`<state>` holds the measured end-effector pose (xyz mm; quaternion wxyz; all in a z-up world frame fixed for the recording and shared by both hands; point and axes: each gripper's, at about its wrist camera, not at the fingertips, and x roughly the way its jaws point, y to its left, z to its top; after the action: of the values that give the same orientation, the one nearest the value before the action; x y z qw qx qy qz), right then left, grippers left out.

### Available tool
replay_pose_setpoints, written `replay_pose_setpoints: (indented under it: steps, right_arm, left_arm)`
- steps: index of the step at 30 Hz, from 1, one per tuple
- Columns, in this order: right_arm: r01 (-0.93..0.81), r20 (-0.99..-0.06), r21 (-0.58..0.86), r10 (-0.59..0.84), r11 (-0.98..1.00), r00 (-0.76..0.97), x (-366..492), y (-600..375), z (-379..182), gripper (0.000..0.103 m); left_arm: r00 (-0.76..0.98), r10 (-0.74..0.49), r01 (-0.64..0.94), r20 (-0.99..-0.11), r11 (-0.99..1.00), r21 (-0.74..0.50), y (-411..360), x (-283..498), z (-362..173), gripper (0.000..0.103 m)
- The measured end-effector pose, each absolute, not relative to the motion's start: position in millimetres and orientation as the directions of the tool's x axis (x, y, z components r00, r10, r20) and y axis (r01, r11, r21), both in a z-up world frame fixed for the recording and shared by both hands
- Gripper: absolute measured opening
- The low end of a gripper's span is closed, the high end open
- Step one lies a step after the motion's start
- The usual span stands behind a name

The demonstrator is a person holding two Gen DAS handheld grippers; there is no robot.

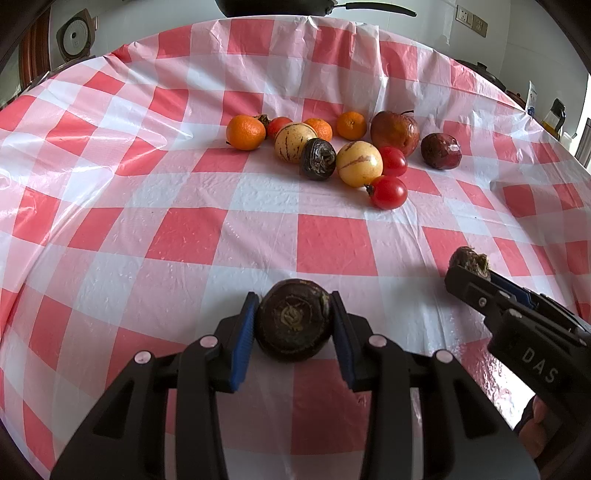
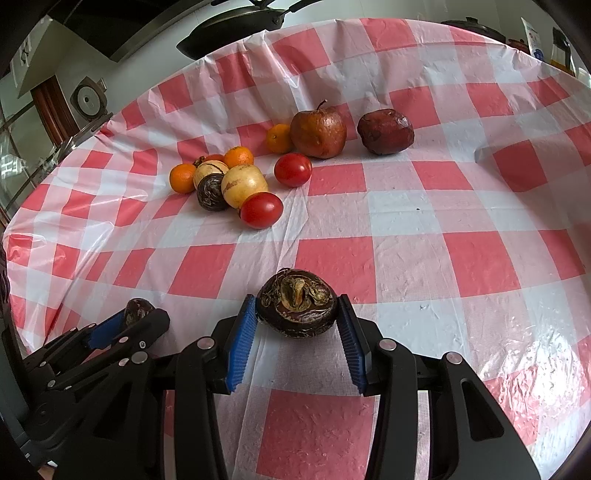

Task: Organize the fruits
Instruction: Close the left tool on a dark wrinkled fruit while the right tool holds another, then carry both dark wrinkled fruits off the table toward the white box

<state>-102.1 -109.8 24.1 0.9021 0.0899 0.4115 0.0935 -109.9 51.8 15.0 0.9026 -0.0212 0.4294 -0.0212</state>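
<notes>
My left gripper (image 1: 293, 295) is shut on a dark brown water chestnut (image 1: 293, 323), its blue pads (image 1: 243, 339) pressing both sides just above the checked tablecloth (image 1: 184, 236). To its right, my right gripper (image 1: 471, 271) is shut on a second water chestnut (image 1: 466, 257). In the right wrist view that chestnut (image 2: 297, 310) sits between the blue pads (image 2: 242, 343) of the right gripper (image 2: 297, 298), and the left gripper (image 2: 142, 314) shows at lower left. Further back lies a loose cluster: tangerines (image 1: 245, 132), yellow striped melons (image 1: 359, 163), tomatoes (image 1: 388, 192), a third chestnut (image 1: 317, 158), a wrinkled apple (image 1: 394, 132) and a dark red fruit (image 1: 441, 151).
A black pan (image 1: 280, 7) stands beyond the table's far edge and a round appliance (image 1: 74, 37) at the far left. A person's hand (image 1: 535, 424) holds the right gripper's handle. The cloth has a raised fold (image 2: 491, 151) at the right.
</notes>
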Motion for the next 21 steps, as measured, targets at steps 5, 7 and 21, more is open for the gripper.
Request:
replay_pose_setpoints:
  steps: [5, 7, 21]
  right_arm:
    - [-0.093, -0.727, 0.239, 0.242, 0.966, 0.643, -102.5, -109.6, 23.5, 0.044]
    - [-0.093, -0.727, 0.239, 0.242, 0.967, 0.643, -102.3, -109.6, 23.4, 0.044]
    - [-0.075, -0.731, 0.259, 0.246, 0.963, 0.636, -102.3, -112.4, 20.7, 0.044]
  left_arm:
    - [0.630, -0.056, 0.020, -0.774, 0.998, -0.056, 51.9, -110.0, 14.8, 0.039]
    - [0.630, -0.056, 0.020, -0.774, 0.998, -0.056, 51.7, -110.1, 14.8, 0.039]
    - [0.634, -0.092, 0.013, -0.768, 0.994, -0.109, 59.4, -108.8, 16.2, 0.039]
